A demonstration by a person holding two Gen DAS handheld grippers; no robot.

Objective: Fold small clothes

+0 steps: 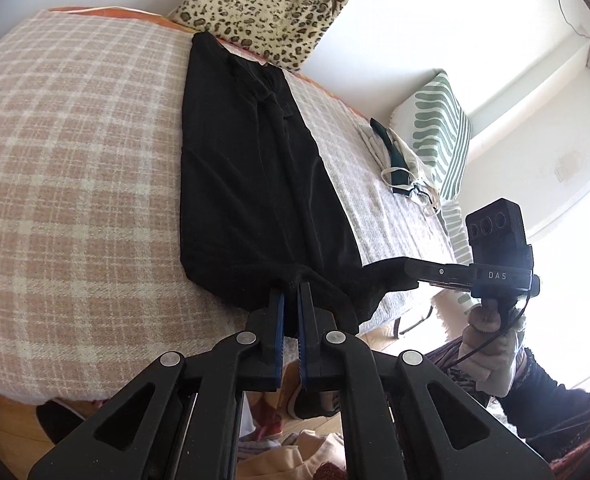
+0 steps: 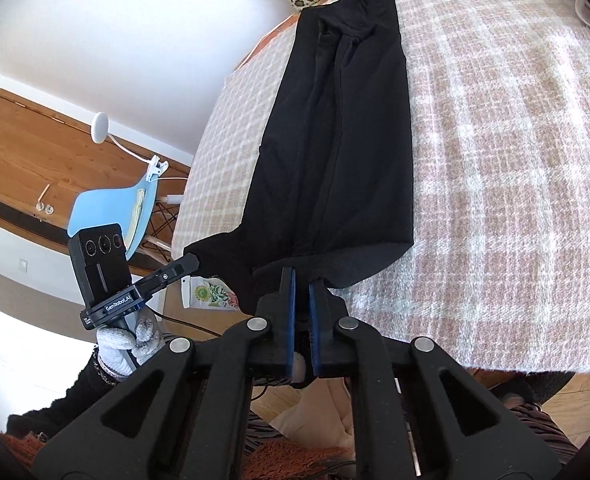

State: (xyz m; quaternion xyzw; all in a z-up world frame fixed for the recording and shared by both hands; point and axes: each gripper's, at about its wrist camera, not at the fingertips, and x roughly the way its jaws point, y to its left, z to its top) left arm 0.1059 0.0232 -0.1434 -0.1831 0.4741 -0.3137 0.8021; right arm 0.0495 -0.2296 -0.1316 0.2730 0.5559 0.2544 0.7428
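Left gripper (image 1: 291, 288) and right gripper (image 2: 301, 280) both clamped, angled downward, gloved hands

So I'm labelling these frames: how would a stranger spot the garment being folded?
On the pink-and-cream checked blanket, look down from the leopard-print bag. The long black garment lies lengthwise, the only dark piece, unlike the pale clothes pile beside the striped cushion.

Left gripper (image 1: 291, 292) at 6 o'clock, jaws pinched on the near hem of the black garment (image 1: 251, 184), which runs toward 12 o'clock over the pink plaid blanket (image 1: 75, 152). Right gripper (image 1: 409, 276) enters from 3 o'clock, clamped on the hem's right corner, gloved hand (image 1: 491, 344) below. Leopard-print bag (image 1: 271, 4) at 12, green striped pillow (image 1: 439, 132) and small clothes pile (image 1: 399, 164) at 2.
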